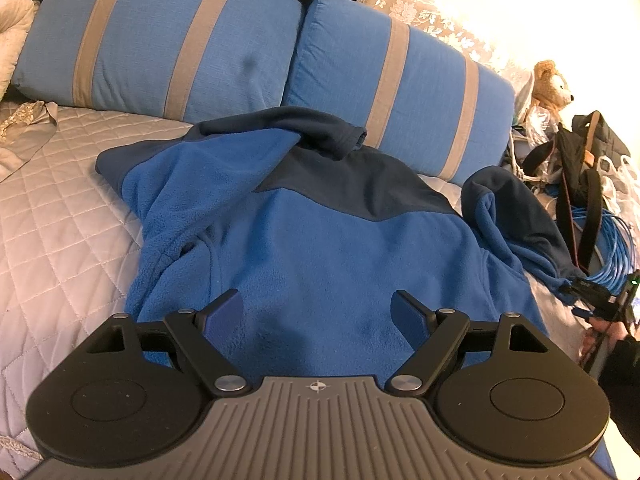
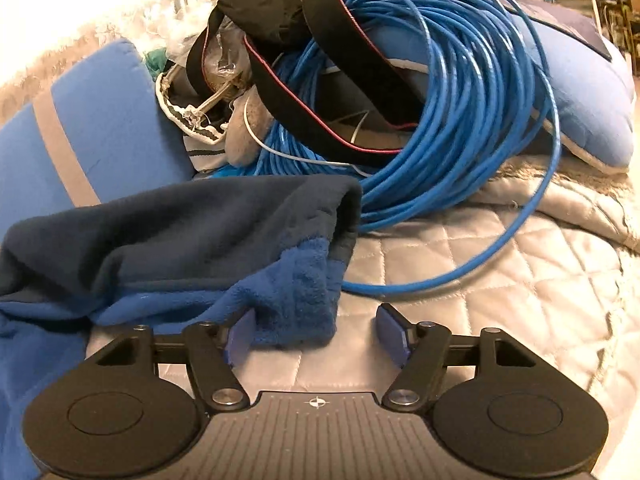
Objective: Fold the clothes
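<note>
**Sleeve cuff between the right jaws, not yet pinched**

Near, the left gripper (image 1: 318,314) hovers spread and empty over the fleece (image 1: 320,240), which lies flat on the quilt (image 1: 60,220). The right gripper (image 2: 318,334) stands released, the sleeve (image 2: 296,292) cuff beside its left pad. Judged step: grasping the sleeve. Next: close on the cuff, avoiding the far cable (image 2: 460,120), then fold inward toward the pillows (image 1: 160,40).

A home bedroom is shown: a bed (image 1: 60,216) covered by a quilted grey spread, striped blue pillows (image 1: 160,36) at twelve o'clock, a teddy bear (image 1: 554,84) and a coiled blue cable (image 2: 460,120) toward two o'clock.
</note>
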Tool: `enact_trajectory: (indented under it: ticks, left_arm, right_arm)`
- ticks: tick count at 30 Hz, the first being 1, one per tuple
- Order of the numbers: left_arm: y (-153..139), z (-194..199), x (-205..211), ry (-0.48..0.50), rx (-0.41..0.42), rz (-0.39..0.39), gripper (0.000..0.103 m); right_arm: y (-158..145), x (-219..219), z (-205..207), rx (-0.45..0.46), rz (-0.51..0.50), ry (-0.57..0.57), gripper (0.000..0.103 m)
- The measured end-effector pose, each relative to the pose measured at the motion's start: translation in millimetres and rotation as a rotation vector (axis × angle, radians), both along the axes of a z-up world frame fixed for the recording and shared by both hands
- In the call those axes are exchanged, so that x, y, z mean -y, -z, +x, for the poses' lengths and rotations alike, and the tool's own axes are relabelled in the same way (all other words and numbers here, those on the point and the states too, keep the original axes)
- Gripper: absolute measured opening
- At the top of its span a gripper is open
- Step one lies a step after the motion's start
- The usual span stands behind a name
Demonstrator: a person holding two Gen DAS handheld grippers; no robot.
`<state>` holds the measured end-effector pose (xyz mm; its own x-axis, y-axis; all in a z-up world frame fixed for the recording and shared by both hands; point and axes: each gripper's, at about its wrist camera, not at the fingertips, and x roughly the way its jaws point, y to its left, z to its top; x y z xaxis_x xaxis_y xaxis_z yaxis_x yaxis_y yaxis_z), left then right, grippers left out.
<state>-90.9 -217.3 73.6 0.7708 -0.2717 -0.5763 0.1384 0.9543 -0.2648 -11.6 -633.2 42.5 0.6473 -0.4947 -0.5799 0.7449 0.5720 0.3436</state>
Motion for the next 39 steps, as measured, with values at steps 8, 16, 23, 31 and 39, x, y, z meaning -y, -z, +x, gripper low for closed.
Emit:
enact_trajectory:
  ticks: [8,16,23,31,39]
  left_arm:
    - [0.5,0.1,-0.6,0.001,0.000,-0.002,0.081]
    - [0.3,-0.1,-0.9,0.000,-0.001,-0.004,0.081]
    - [0.2,0.1,0.3,0.001,-0.001,-0.002,0.081]
    - [0.2,0.0,1.0,-0.001,-0.002,0.002,0.081]
    - [0.8,0.4,-0.1,-0.001,-0.003,0.001,0.081]
  right_arm:
    - [0.7,12.2,4.3,0.059,0.094,0.056,0.054]
    - [-5.7,13.3,2.5,0.094,0.228,0.057,0.032]
    - [-49.6,15.3,17.2,-0.048,0.032,-0.102,0.026]
    - [-111.2,54.3,30.4,-0.238,-0.324,-0.112,0.025]
    - [-152.4,119.5,-8.8,-0.237,-0.493,0.090,0.024]
